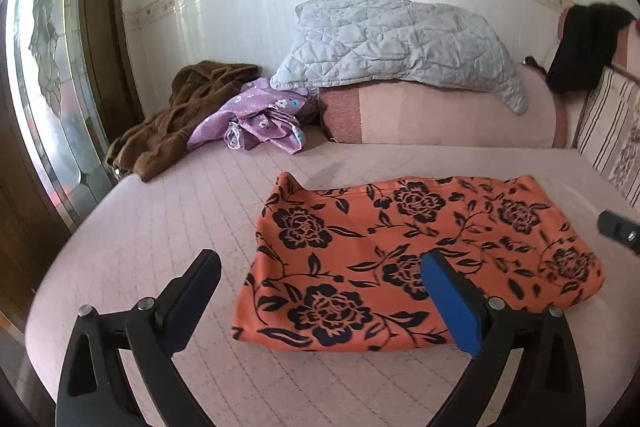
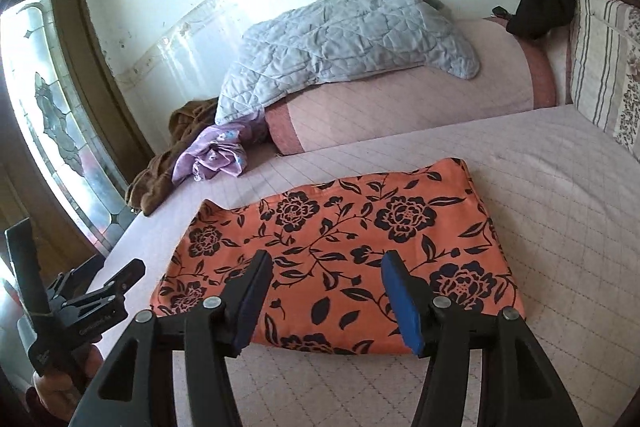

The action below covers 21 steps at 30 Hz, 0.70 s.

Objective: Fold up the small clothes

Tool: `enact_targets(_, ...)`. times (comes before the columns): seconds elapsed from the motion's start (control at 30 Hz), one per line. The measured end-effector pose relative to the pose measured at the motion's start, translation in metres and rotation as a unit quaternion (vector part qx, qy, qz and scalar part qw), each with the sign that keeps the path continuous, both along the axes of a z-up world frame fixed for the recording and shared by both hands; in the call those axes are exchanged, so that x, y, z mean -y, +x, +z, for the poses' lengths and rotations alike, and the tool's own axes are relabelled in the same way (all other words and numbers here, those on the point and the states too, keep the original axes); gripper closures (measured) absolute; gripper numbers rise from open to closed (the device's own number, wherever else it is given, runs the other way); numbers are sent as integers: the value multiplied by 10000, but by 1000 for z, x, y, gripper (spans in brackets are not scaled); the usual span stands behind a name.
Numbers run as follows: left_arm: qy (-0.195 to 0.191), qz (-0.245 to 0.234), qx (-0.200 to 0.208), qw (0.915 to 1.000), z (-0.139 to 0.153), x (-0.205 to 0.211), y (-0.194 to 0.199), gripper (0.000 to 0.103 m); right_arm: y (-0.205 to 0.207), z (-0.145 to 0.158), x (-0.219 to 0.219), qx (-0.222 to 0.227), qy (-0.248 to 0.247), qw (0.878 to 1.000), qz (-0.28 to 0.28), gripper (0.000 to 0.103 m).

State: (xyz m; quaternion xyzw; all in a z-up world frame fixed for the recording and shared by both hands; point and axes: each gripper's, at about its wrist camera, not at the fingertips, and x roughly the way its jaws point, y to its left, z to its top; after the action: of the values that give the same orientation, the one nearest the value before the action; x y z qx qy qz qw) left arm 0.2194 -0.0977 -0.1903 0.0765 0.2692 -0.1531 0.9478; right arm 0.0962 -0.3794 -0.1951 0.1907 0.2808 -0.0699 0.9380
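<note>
An orange garment with black flowers (image 1: 400,259) lies folded flat in a rectangle on the pink quilted bed (image 1: 160,227); it also shows in the right wrist view (image 2: 340,247). My left gripper (image 1: 320,259) is open and empty, hovering over the garment's near left part. My right gripper (image 2: 326,263) is open and empty, hovering over the garment's near edge. The left gripper also shows at the lower left of the right wrist view (image 2: 120,279). The right gripper's tip shows at the right edge of the left wrist view (image 1: 620,227).
A brown garment (image 1: 176,119) and a purple flowered garment (image 1: 260,119) lie crumpled at the far left of the bed. A grey quilted pillow (image 1: 400,43) rests on a pink bolster (image 1: 440,115) by the wall. A striped cushion (image 2: 608,67) stands at the right. A glass door (image 1: 44,87) is left.
</note>
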Motion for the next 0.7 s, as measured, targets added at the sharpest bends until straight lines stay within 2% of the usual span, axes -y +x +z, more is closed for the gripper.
enact_targets(0.43,-1,143,-192,9997,-9,12,15,3,15,-9,-2,-215,-230,9995,-12,42)
enact_targets(0.7,16,167,-174,9997,-10,15,17,3,23,-15,-3,-378,-452,9981,-168,42)
